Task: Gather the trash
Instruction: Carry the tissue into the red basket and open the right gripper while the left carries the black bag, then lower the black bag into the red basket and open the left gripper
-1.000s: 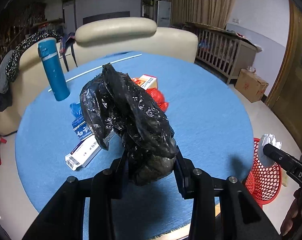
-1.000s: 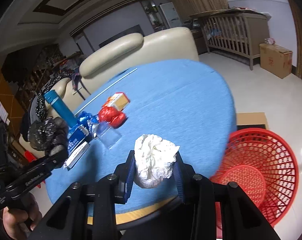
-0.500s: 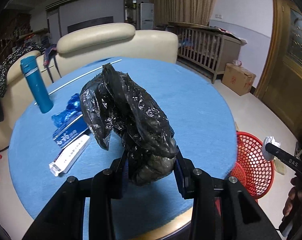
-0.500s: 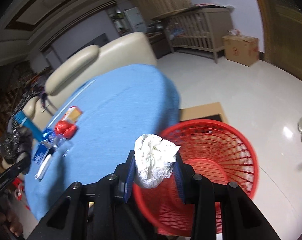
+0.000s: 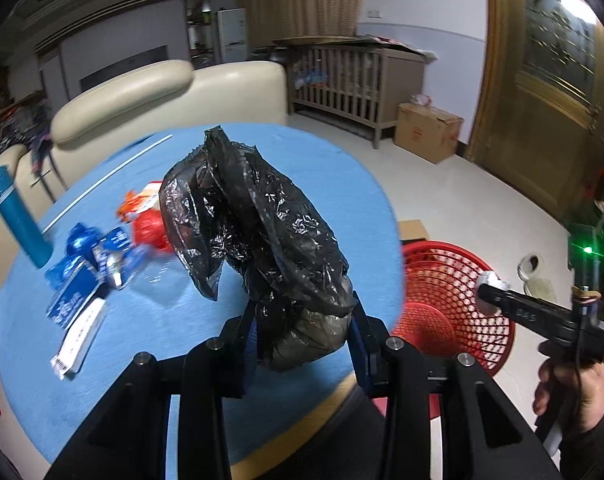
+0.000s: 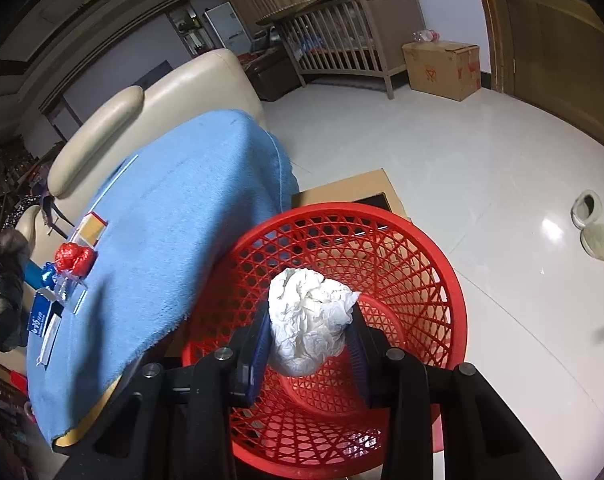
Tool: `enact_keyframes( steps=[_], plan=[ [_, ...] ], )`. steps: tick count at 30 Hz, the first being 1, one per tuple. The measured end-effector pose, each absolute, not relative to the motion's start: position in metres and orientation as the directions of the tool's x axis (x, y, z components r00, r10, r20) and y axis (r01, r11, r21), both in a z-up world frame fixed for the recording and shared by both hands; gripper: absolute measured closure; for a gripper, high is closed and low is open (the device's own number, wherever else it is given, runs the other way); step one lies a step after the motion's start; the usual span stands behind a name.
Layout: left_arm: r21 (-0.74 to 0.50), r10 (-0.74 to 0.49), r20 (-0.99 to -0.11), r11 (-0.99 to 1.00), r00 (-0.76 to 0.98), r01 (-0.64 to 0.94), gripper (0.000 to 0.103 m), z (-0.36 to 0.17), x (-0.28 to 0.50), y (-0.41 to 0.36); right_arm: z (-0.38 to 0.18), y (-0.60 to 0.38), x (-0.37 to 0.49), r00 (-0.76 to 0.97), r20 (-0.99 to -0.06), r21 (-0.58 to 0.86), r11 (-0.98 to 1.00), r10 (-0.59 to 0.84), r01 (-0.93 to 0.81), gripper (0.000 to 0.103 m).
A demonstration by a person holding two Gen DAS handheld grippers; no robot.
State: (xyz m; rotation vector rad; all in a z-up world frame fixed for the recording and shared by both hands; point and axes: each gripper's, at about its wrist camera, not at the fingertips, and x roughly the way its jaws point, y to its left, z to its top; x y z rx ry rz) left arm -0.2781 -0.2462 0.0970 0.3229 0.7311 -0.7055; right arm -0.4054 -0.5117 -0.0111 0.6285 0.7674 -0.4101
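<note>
A crumpled black plastic bag (image 5: 257, 236) stands up between the pads of my left gripper (image 5: 302, 332), which is shut on its lower end above the near edge of the blue round table (image 5: 334, 168). My right gripper (image 6: 310, 340) is shut on a ball of white tissue (image 6: 308, 316) and hangs over the mouth of the red mesh basket (image 6: 442, 272) on the floor. In the left wrist view the basket (image 5: 442, 292) sits right of the table, with the right gripper (image 5: 488, 288) and a hand above it.
Loose trash lies on the table: a red wrapper (image 5: 151, 228), blue packets (image 5: 85, 264), a white and blue box (image 5: 79, 336), an orange carton (image 6: 91, 228). A teal flask (image 5: 15, 216) stands at the left. Beige sofa (image 5: 161, 96) behind, crib (image 6: 342, 48) and cardboard box (image 6: 442, 68) beyond.
The right gripper carried the tissue ball off the table edge and down over the red basket. The left gripper swung rightward with the black bag, bringing the basket further into its view.
</note>
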Motion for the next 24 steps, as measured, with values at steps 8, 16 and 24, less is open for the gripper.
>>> enact_keyframes(
  steps=[8, 16, 24],
  plan=[
    [0.047, -0.512, -0.711, 0.649, 0.481, 0.760, 0.063, 0.096, -0.300, -0.285, -0.022, -0.518, -0.407, 0.635, -0.764, 0.371, 0.727, -0.114, 0.578, 0.062],
    [0.047, -0.539, -0.732, 0.570, 0.417, 0.820, 0.063, 0.089, -0.316, -0.323, -0.020, -0.532, -0.420, 0.653, -0.749, 0.410, 0.695, -0.113, 0.591, 0.037],
    [0.022, -0.540, -0.783, 0.471, 0.308, 0.882, 0.063, 0.071, -0.331, -0.365, 0.000, -0.557, -0.454, 0.705, -0.688, 0.483, 0.614, -0.175, 0.624, 0.037]
  ],
)
